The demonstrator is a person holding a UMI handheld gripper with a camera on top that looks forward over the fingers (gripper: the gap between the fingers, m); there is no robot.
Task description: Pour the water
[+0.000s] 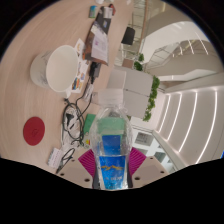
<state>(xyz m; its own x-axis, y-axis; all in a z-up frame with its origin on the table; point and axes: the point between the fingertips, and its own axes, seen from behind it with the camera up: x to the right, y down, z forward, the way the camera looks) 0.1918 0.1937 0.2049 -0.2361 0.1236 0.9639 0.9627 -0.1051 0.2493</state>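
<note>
Bottle [110,150] with a blue label sits clamped between the pink pads of the hand-held gripper [111,172], low in the frame, above the worktop [30,95]; a white bucket [57,68] stands upper left.

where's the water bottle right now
In the gripper view the water bottle sits between the gripper's two pink-padded fingers, seemingly clamped, raised above the table, with tangled black cables and a red disc to its left.

Blue-labelled water bottle [108,150] between fingers
</note>
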